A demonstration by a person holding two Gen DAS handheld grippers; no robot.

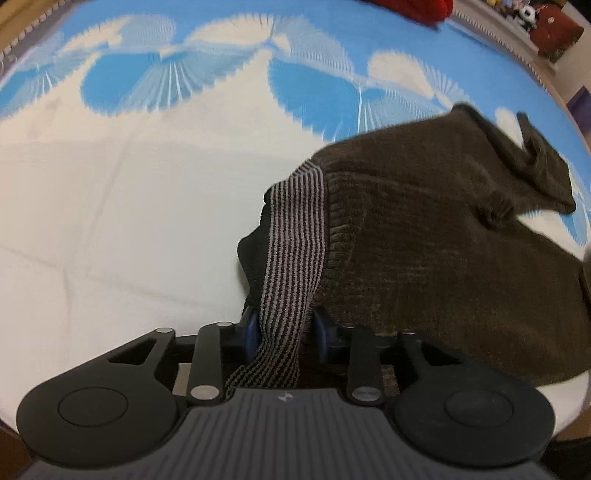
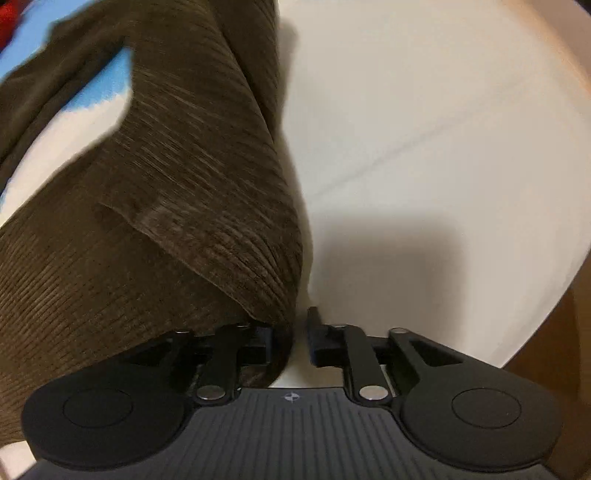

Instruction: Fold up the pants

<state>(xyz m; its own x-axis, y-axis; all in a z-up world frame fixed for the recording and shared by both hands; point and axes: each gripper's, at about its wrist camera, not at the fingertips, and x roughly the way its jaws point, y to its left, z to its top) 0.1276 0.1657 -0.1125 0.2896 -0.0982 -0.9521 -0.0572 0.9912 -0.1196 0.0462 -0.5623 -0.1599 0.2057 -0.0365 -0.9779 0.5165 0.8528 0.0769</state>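
A bed (image 1: pixel 110 221) is lying under a white and blue patterned cover (image 1: pixel 314 48). Red cloth (image 1: pixel 417 9) is sitting at its far edge, and cluttered shelving (image 1: pixel 554 33) is standing past the far right corner.

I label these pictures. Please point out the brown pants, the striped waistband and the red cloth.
brown pants (image 1: pixel 443 236), left wrist view, main ribbed fabric.
striped waistband (image 1: pixel 295 236), left wrist view, middle of band.
red cloth (image 1: pixel 417 7), left wrist view, lower edge.

Ribbed brown corduroy pants (image 1: pixel 443 240), matt; striped knit waistband (image 1: pixel 295 240). Matt black plastic grippers (image 1: pixel 284 328), shiny metal pins; smooth cloth sheet (image 1: pixel 110 221).
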